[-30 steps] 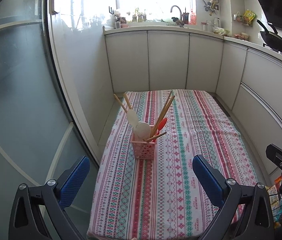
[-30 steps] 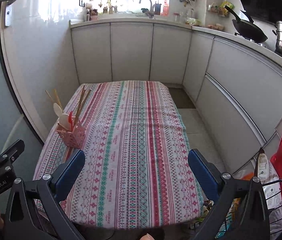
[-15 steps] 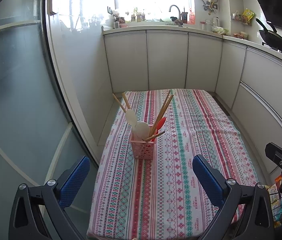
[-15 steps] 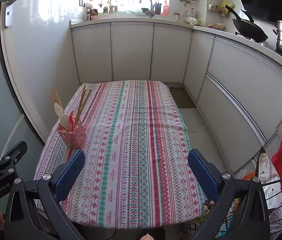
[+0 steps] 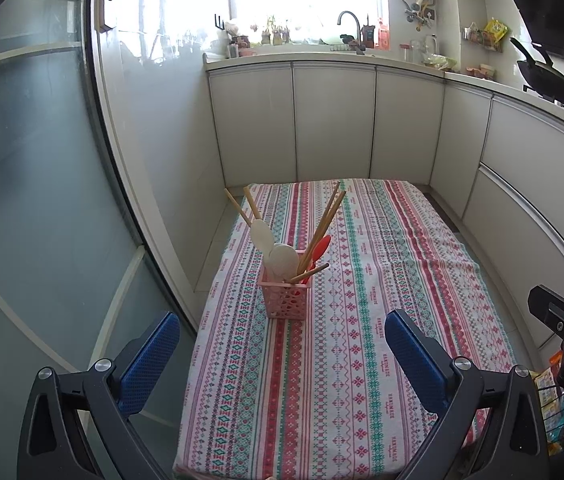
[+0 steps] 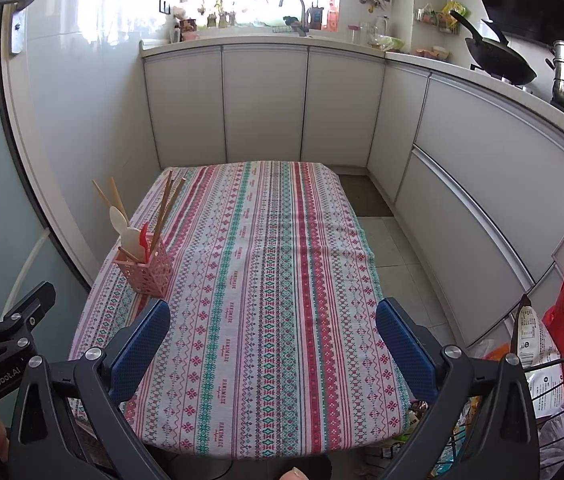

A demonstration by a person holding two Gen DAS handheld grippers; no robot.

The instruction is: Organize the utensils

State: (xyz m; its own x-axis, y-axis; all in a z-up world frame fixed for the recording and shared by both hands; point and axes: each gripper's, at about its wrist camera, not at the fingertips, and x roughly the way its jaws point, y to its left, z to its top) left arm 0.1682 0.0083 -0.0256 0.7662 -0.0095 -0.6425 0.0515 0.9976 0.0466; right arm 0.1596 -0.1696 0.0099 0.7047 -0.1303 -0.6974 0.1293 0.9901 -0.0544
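In the middle of the kitchen floor stands the counter [image 6: 266,280], covered with a striped patterned cloth [image 5: 362,320]. White cabinets [image 6: 262,108] close the room from 10 to 3 o'clock in the right wrist view. The left gripper [image 5: 282,352] hangs over the near edge of the counter, released, with both blue pads wide apart and nothing between them. The right gripper [image 6: 272,340] is released in the same way, above the near part of the cloth. At 10 o'clock from the right gripper, near the left edge of the counter, stands the pink basket [image 6: 147,270]. It holds the wooden chopsticks [image 5: 328,216], two pale spoons [image 5: 282,260] and a red spoon [image 5: 321,247], all leaning out.
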